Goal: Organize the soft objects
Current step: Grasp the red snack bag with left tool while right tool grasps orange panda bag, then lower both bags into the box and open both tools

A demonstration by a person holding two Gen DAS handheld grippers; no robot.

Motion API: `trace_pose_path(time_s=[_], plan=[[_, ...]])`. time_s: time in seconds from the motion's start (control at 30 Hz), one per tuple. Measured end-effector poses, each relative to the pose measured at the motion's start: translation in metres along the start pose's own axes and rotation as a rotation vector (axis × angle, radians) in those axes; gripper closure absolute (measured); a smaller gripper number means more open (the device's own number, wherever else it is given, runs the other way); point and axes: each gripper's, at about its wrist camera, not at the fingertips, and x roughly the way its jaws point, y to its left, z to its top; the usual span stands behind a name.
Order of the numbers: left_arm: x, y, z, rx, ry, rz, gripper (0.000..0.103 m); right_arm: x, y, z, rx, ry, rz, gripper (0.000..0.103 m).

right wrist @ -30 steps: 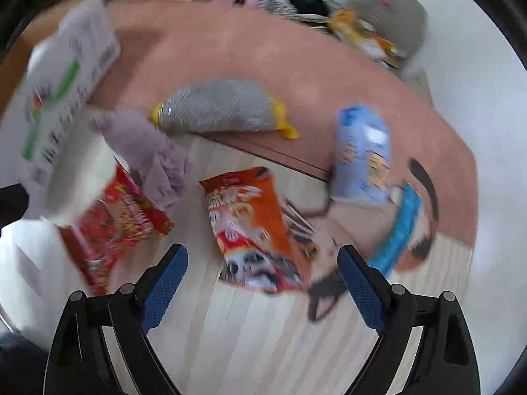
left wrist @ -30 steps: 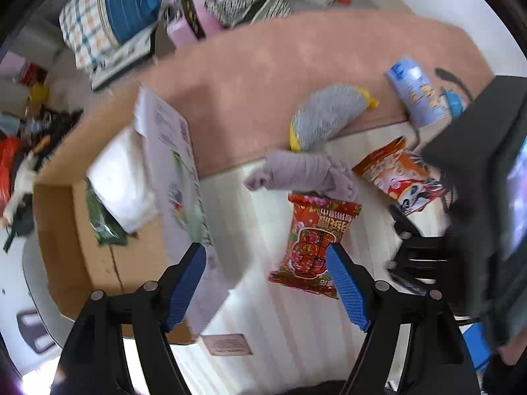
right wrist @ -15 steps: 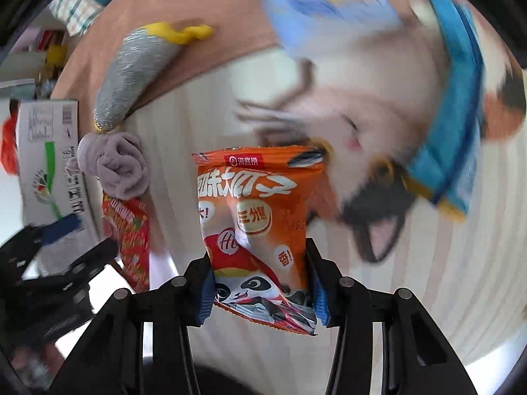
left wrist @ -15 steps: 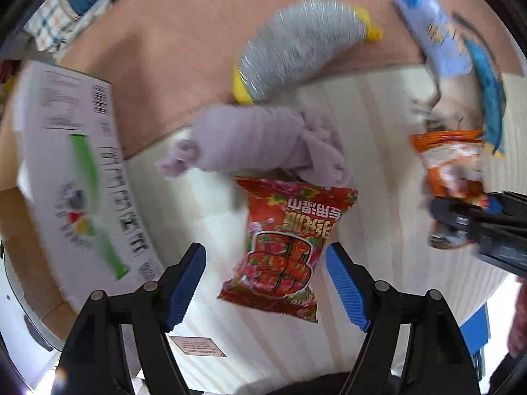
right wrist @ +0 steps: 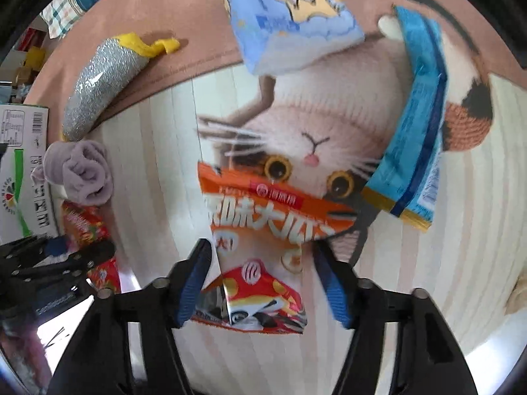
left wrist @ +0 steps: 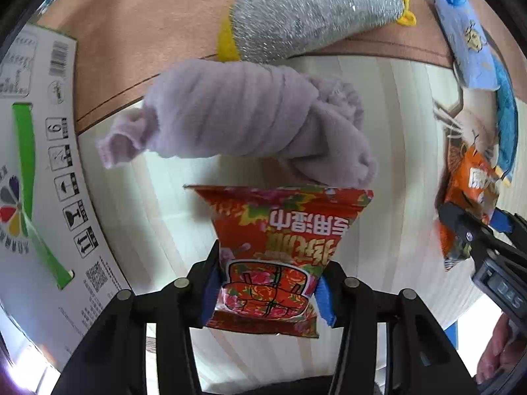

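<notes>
My left gripper (left wrist: 266, 291) is shut on the near end of a red snack bag (left wrist: 280, 247) that lies on the pale floor. A rolled lilac cloth (left wrist: 250, 121) lies just beyond the bag, touching its far edge, and a silver scouring cloth with yellow trim (left wrist: 313, 10) lies past it on the pink rug. My right gripper (right wrist: 263, 283) is shut on the lower end of an orange snack bag (right wrist: 263, 230), which is crumpled between the pads. The left gripper and red bag (right wrist: 89, 230) also show at the left of the right wrist view.
A cardboard box with a white printed flap (left wrist: 36, 171) stands to the left. A cat-face mat (right wrist: 313, 131) lies under the orange bag. A light blue pouch (right wrist: 290, 16) and a blue packet (right wrist: 415, 125) lie on the mat's far side.
My left gripper moved down and closed on the red bag. My right gripper stayed closed on the orange bag, which now looks more crumpled; the view shifted slightly.
</notes>
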Motion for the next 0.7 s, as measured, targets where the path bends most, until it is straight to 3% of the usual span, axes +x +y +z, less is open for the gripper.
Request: trace_pose_path(time_s=[0.03, 0.23, 0.4, 0.63, 0.7], plan=[[-0.001, 0.002, -0.004, -0.009, -0.016, 0.003, 0.060, -0.001, 0.006, -0.001, -0.002, -0.022, -0.021, 0.064], [-0.021, 0.010, -0.036, -0.042, -0.098, -0.052, 0.061, -0.021, 0.019, -0.012, 0.006, -0.092, 0.003, 0.067], [-0.066, 0.036, -0.080, -0.071, -0.220, -0.117, 0.061, -0.067, 0.055, -0.033, -0.040, -0.162, 0.095, 0.067], [-0.148, 0.106, -0.123, -0.127, -0.394, -0.159, 0.061, -0.137, 0.150, -0.057, -0.175, -0.259, 0.200, 0.067], [-0.165, 0.132, -0.133, -0.139, -0.433, -0.155, 0.061, -0.154, 0.196, -0.056, -0.224, -0.271, 0.212, 0.067]])
